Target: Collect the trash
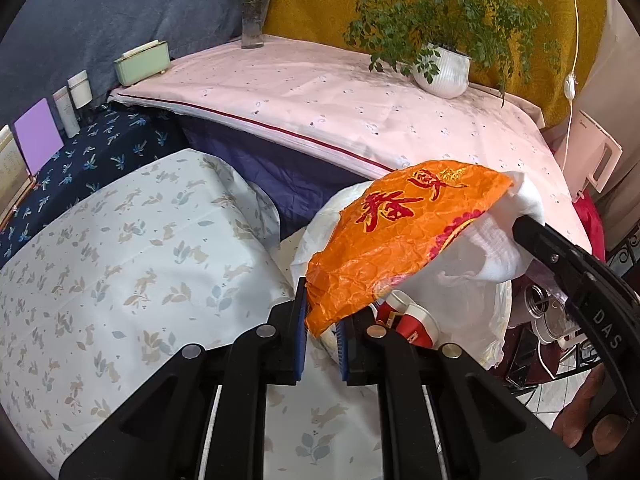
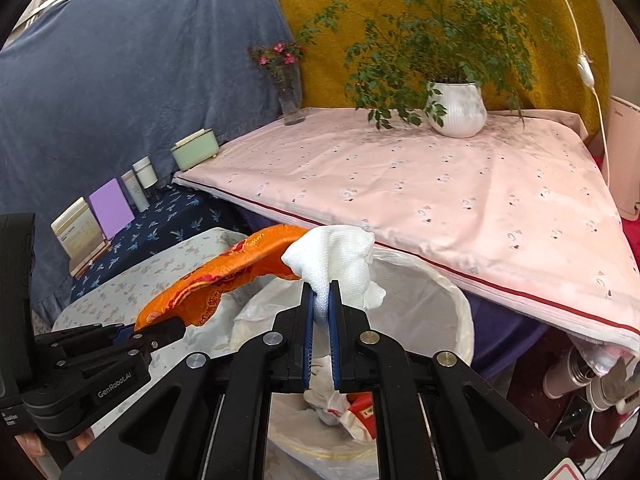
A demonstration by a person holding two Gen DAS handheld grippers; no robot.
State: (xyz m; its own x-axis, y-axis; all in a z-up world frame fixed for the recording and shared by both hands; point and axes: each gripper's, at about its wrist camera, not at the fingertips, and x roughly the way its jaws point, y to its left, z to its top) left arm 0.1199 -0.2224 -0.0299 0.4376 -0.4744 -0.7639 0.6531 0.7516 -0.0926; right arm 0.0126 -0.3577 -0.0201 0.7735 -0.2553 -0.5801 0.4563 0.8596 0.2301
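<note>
In my left gripper [image 1: 322, 320] I hold an orange wrapper [image 1: 400, 236] with red characters printed on it; the two fingers are pressed on its lower edge, and the crinkled sheet rises up and to the right from them. In my right gripper [image 2: 321, 300] I hold a white cloth [image 2: 340, 260], folded and a bit bunched, pinched between the blue pads [image 2: 308, 320] near their tips. The far end of the wrapper touches the cloth, so the two pieces meet in the air between my grippers.

Both pieces hang above a bin lined with a white plastic bag [image 2: 440, 312]. Inside the bag, in the right wrist view, I see crumpled white paper [image 2: 326, 404] and a red packet [image 2: 362, 410] at the bottom. In the left wrist view a red and white container [image 1: 412, 316] shows under the wrapper, inside the bag.

The bin stands just beside a surface covered with a pale cloth with a rabbit pattern [image 1: 120, 260], and in front of a table with a pink tablecloth [image 2: 440, 200]. On the pink table there are a white pot with a green plant [image 2: 458, 110], a glass vase with pink flowers [image 2: 290, 100] and a green box [image 2: 195, 155].
</note>
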